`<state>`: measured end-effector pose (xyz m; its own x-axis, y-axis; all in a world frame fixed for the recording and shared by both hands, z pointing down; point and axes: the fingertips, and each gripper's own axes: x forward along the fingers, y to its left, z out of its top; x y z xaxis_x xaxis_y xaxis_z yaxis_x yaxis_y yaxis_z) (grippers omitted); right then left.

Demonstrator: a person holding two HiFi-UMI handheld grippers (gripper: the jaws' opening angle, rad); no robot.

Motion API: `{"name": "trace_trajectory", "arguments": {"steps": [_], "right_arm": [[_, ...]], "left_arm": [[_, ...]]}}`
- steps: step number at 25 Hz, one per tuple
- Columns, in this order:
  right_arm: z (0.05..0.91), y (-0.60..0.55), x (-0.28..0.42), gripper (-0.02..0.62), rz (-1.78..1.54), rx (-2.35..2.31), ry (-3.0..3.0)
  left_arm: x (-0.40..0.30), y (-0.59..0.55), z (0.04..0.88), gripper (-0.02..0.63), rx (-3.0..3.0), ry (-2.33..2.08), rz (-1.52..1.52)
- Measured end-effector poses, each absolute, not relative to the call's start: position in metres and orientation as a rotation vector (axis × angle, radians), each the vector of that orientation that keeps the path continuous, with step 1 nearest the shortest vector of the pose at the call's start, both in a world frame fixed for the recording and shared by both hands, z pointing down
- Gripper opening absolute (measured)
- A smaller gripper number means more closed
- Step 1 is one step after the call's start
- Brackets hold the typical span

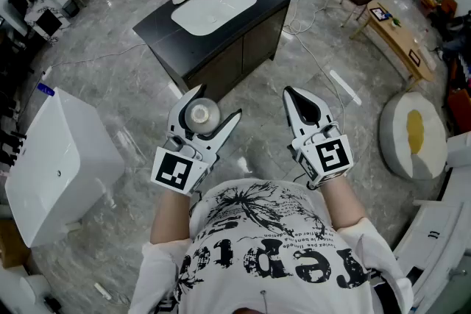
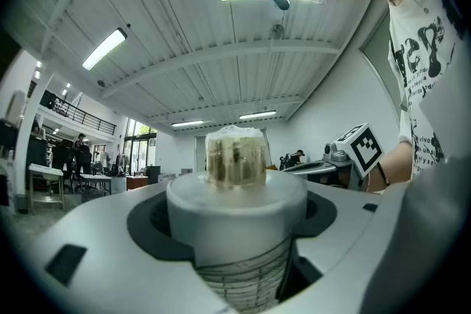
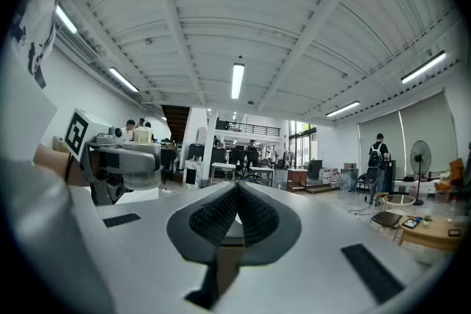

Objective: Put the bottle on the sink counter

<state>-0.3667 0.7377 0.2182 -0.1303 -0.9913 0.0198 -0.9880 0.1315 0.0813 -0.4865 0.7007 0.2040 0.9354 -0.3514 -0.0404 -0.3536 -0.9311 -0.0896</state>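
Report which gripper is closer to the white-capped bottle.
Left. The left gripper is clamped on the bottle, which stands between its jaws. The right gripper is shut and empty, off to the bottle's right and not touching it.

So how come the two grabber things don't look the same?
The left gripper has its jaws wide apart, while the right gripper has its jaws pressed together. The left gripper is clamped on a bottle, and the right gripper holds nothing. What they share: both are white, have two jaws, and are held out over the floor, away from the sink counter.
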Motion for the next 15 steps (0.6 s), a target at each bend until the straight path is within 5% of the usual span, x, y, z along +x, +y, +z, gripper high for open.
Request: {"name": "trace_trajectory", "arguments": {"steps": [15], "right_arm": [[0.245,0.728,-0.307,0.014,0.023,2.05,-2.313]], "left_arm": [[-0.422,0.686,0.221,0.35,-3.017,0.539,0.036]]}}
